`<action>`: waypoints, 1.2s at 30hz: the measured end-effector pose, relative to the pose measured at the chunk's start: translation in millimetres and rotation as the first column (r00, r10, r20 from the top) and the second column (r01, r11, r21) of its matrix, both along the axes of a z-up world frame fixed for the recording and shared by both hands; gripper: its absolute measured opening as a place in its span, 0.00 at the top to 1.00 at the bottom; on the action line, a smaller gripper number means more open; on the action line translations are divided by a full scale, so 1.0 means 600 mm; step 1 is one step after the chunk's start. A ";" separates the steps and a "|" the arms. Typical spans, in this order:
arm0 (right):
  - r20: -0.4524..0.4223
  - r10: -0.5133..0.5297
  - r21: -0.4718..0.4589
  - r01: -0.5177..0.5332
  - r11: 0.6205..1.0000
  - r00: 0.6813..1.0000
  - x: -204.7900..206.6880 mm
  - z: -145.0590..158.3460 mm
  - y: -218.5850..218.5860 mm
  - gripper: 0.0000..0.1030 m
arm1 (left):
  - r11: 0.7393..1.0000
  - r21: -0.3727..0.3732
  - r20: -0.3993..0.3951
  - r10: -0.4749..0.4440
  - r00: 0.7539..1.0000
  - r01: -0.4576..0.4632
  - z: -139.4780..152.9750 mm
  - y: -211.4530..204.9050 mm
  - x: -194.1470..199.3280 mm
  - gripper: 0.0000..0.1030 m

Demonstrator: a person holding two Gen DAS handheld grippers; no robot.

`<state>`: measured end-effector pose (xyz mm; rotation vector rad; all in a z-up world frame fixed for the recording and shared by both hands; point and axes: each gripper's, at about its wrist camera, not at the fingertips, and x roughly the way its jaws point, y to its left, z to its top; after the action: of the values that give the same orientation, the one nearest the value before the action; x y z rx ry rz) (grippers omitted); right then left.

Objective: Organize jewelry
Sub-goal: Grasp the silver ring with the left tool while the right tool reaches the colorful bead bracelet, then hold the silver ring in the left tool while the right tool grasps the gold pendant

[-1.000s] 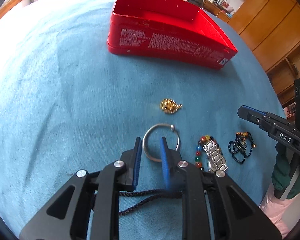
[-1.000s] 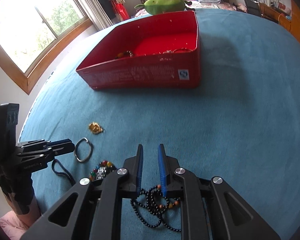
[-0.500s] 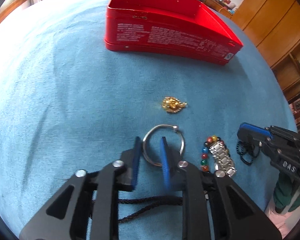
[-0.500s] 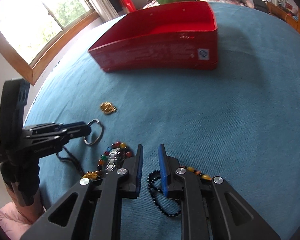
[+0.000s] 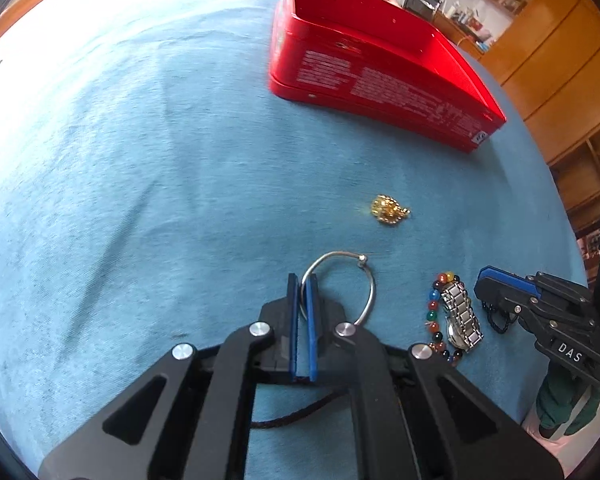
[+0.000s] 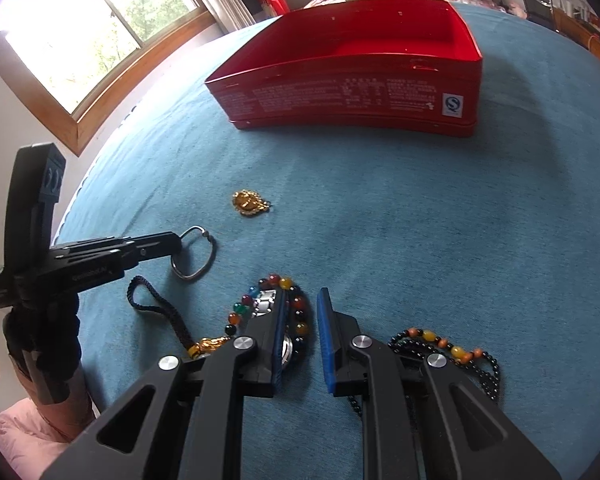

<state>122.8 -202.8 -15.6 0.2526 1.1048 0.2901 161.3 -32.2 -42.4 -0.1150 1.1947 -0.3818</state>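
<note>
Left gripper (image 5: pixel 302 285) pinching thin silver bangle (image 5: pixel 366 280) near blue bedspread's (image 5: pixel 140 200) edge; right gripper (image 6: pixel 302 308) slightly parted, empty. Could slip free when lifted toward red tin (image 5: pixel 380 80).

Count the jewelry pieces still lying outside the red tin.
6: silver bangle pinched by the left gripper; gold trinket ahead; colored bead bracelet and metal watch together; black bead necklace at right; cord with gold charm. The red tin may hide more.

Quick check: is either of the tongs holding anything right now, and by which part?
The left tongs are shut on the silver bangle, pinching its wire rim on the side nearest them. The right tongs are open, holding nothing.
</note>
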 end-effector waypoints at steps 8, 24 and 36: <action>-0.017 0.040 -0.047 -0.041 0.998 0.999 0.077 0.003 0.044 0.83 | 1.000 -0.006 -0.004 0.011 1.000 -0.011 0.000 0.004 0.012 0.98; -0.064 0.089 -0.046 -0.092 0.995 0.994 0.141 -0.013 0.073 0.71 | 0.996 -0.020 0.025 0.082 0.996 -0.082 0.008 0.036 0.056 0.98; -0.044 0.108 -0.023 -0.109 0.994 0.993 0.142 0.005 0.057 0.57 | 0.996 -0.019 0.042 0.087 0.995 -0.086 0.016 0.052 0.044 0.96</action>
<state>207.8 -168.3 -12.7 0.1769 1.1655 0.3688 187.5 -1.0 -33.0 -0.1725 1.1406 -0.3172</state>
